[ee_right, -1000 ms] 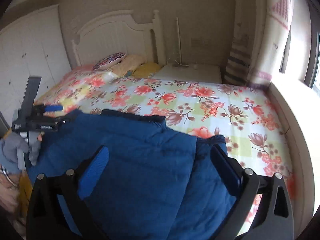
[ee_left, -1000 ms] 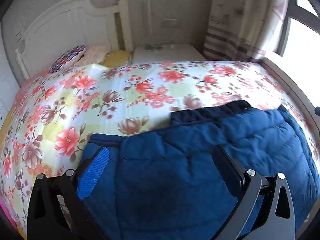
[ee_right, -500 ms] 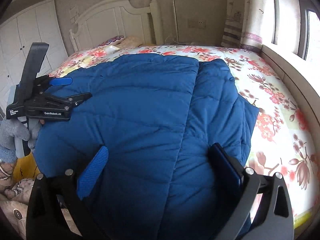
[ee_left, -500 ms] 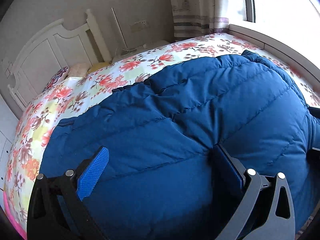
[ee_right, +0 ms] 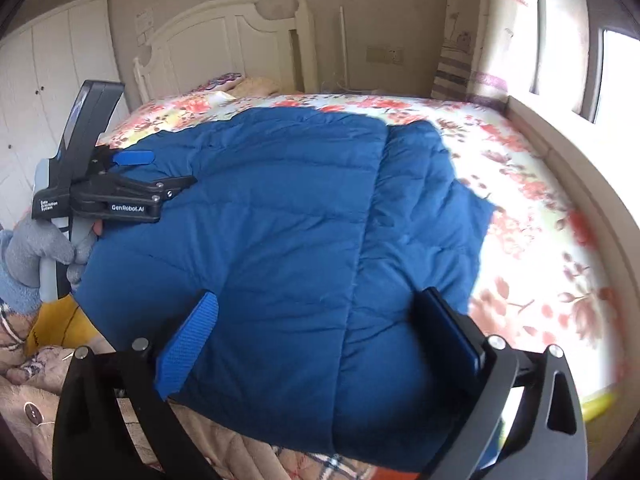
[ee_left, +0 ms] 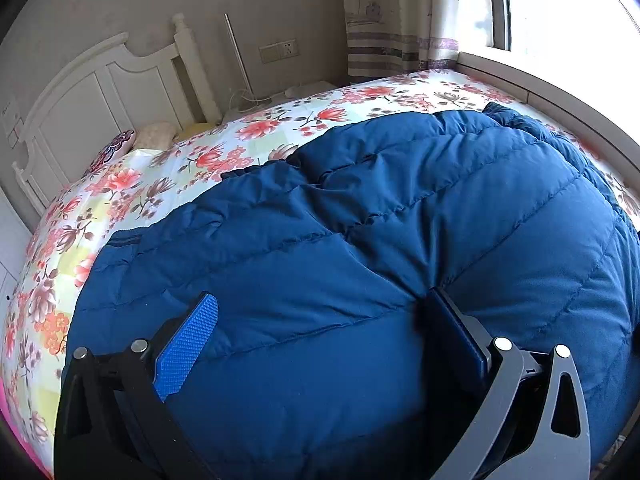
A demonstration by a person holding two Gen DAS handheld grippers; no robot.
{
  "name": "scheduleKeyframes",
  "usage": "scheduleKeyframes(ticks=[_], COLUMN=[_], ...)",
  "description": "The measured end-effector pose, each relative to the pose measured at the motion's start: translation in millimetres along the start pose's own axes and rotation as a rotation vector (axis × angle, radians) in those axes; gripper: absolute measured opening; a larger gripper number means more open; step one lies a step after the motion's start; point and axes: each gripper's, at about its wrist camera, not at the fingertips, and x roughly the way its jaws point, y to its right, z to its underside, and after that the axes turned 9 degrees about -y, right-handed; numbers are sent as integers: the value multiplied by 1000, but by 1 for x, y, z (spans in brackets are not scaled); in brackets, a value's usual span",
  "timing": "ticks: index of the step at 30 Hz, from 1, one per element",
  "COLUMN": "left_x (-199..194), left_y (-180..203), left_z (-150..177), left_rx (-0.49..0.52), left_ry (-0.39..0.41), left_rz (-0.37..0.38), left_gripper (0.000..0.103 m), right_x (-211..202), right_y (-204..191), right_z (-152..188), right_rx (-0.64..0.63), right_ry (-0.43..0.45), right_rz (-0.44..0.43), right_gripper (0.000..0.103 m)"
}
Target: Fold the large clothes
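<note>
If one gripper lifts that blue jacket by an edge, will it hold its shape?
Probably not. The jacket is quilted and puffy, so it likely sags and drapes. Its padding looks airy, likely light for its bulk. The smooth shell may slip between the pads.

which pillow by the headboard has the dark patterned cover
The patterned pillow, the one farthest left in the left wrist view. The cream pillow beside it is pale, and the yellow one is plain.

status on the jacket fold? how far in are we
Done: the blue puffer jacket lies on the floral bedspread with its right-hand panel already lying folded over.
In hand: nothing gripped. Left gripper and right gripper both stand open above the fabric.
Left: judging by its spread, at least one more fold to make it compact, likely bottom toward collar.
</note>
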Motion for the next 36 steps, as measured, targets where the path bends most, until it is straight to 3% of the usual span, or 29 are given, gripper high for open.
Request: scheduleKeyframes(ticks=[4, 7, 14, 17, 22, 28, 32, 34, 36], left_x=[0, 1, 3, 4, 5, 4, 3, 3, 2], left_y=[-2, -2, -5, -7, -7, -7, -7, -6, -9], left_z=[0, 0, 0, -1, -1, -1, -1, -1, -4], left_rx=[-5, -6, -19, -23, -29, -29, -30, -29, -34], left_ry=[-1, -1, -5, -7, -7, -4, -4, -4, -23], left_rz=[11, 12, 36, 45, 55, 53, 50, 49, 64], left_gripper=[99, 99, 99, 99, 99, 99, 99, 99, 99], right_x=[-46, -69, -55, -37, -16, 4, 23, 31, 26], right_y=[21, 53, 90, 81, 64, 57, 45, 40, 37], right_z=[12, 42, 108, 107, 86, 61, 31, 23, 23], right_rx=[46, 182, 426, 449, 427, 472, 501, 521, 523], right_ry=[89, 100, 56, 32, 23, 30, 30, 44, 124], right_rz=[-9, -58, -262, -331, -367, -383, -322, -306, -290], right_gripper=[97, 97, 86, 81, 80, 85, 86, 78, 49])
